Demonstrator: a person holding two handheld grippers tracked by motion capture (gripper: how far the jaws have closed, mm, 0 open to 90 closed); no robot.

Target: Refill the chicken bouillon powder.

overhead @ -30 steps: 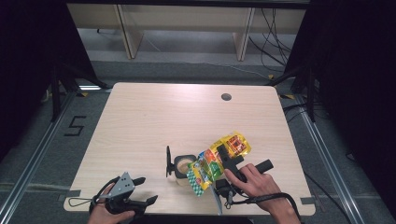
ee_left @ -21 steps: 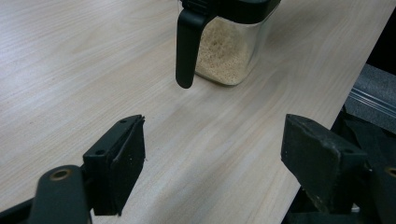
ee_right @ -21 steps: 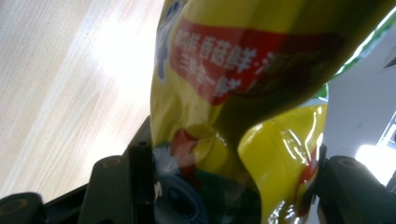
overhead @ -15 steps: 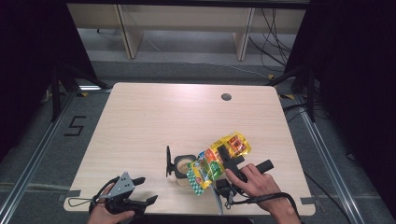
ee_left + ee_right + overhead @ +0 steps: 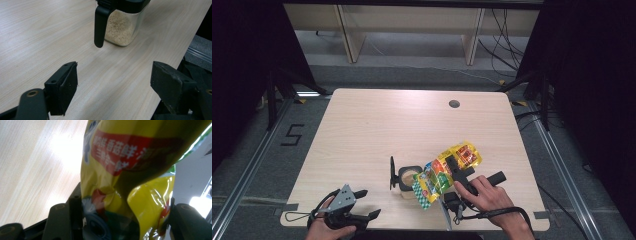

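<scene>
I'm seeing pale grains inside the clear jar (image 5: 121, 26) in the left gripper view; the high view is giving just its rim and raised lid. My right gripper (image 5: 453, 172) is clenching the yellow snack bag (image 5: 447, 170), tilted over the jar. My left gripper (image 5: 362, 215), released, is resting left of the jar on the tabletop (image 5: 377, 125).

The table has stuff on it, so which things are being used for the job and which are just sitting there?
Being used:
- yellow snack bag, tilted over the jar and clamped in the right gripper
- clear jar of pale grains with a black lid and handle

Just sitting there:
- left gripper, open and holding nothing near the table edge
- small round hole in the table
</scene>
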